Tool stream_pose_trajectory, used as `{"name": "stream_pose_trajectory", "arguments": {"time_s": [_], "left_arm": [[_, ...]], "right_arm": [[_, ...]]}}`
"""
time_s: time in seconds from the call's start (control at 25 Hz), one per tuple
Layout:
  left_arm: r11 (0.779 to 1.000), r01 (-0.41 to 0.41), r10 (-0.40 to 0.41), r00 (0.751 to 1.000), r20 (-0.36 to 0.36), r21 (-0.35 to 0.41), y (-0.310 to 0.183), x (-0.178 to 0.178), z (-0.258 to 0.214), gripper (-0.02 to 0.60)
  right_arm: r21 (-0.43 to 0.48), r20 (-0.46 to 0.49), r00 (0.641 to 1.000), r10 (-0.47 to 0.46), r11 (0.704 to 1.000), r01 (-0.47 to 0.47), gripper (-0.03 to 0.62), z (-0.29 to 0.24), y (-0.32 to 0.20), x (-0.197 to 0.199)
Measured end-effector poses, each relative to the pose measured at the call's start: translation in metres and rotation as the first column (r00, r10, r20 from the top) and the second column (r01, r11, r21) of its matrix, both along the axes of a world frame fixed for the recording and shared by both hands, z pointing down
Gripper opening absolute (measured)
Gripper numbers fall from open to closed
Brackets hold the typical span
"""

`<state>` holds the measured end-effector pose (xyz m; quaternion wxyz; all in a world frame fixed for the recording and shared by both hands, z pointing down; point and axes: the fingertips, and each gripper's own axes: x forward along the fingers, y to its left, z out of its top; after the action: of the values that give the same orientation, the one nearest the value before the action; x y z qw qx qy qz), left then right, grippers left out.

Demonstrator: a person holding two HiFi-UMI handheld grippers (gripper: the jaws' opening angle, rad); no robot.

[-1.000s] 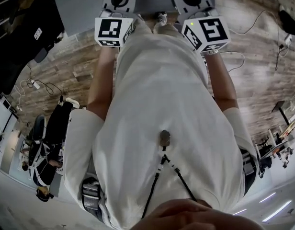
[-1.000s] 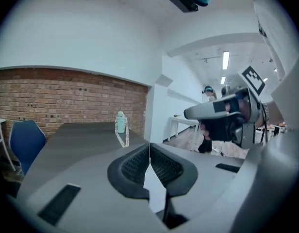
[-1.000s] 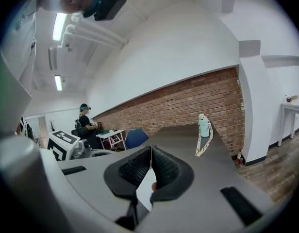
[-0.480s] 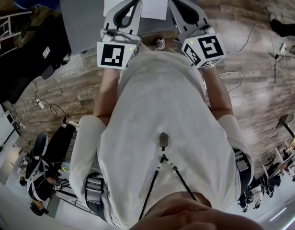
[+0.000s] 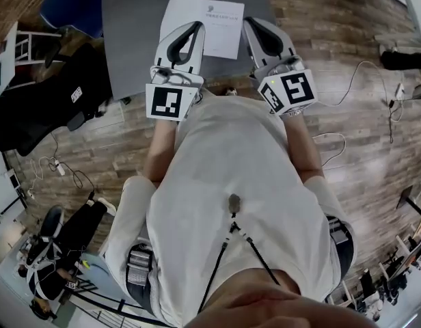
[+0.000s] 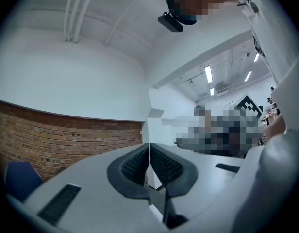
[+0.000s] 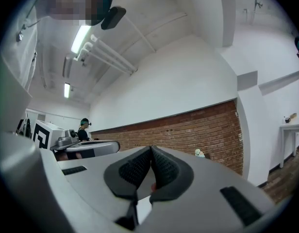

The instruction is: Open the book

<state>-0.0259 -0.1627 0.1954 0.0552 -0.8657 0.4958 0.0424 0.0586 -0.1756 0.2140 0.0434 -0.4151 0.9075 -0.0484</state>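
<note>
Two grippers are up in front of the person, neither carrying anything.

The left gripper [image 5: 195,27] has its jaws pressed together tip to tip with nothing between them. Its own view looks level at a brick wall [image 6: 67,140], not down at the work, so I judge it is held clear above the table rather than on it.

The book [image 5: 221,19] lies flat on the grey table [image 5: 128,26], white cover up and closed as far as the head view shows. It is square to the person and sits between the two grippers in the picture. Their tips overlap its near corners by line of sight only. This placement suits one gripper per side.

The right gripper [image 5: 252,23] also has its jaws closed on nothing and points level at brick.

A closed cover fits a book yet to be opened or one closed again. I cannot settle which.

Against a second ago:
- **One second back:** the jaw tips were cut off by the picture's top edge, and only a strip of white showed beyond them.
- **Half a second back:** about half the cover showed.
- **Now:** the whole cover and more table show, and both grippers sit lower in the picture.
- **Jaws:** they are together in all three.
</note>
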Motion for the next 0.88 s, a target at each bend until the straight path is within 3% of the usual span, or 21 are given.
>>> {"name": "stream_pose_trajectory", "arguments": {"time_s": [0.24,0.44,0.6,0.88], "left_arm": [[1.0,0.005,-0.005,1.0,0.014,0.006,0.015,0.016,-0.011,0.026],[0.999,0.023,-0.021,0.999,0.044,-0.029,0.017,0.012,0.001,0.026],[0.999,0.034,-0.033,0.999,0.021,-0.021,0.019,0.012,-0.002,0.026],[0.999,0.046,-0.045,0.997,0.056,-0.008,0.02,0.015,0.004,0.026]], "right_arm": [[-0.003,0.012,1.0,0.01,1.0,-0.01,0.035,-0.01,0.009,0.019],[-0.014,0.025,1.0,0.012,1.0,-0.012,0.037,-0.008,0.01,0.023],[-0.02,0.028,0.999,0.018,1.0,-0.017,0.035,-0.006,0.011,0.026],[-0.018,0.038,0.999,0.021,1.0,-0.021,0.037,-0.002,0.01,0.029]]}}
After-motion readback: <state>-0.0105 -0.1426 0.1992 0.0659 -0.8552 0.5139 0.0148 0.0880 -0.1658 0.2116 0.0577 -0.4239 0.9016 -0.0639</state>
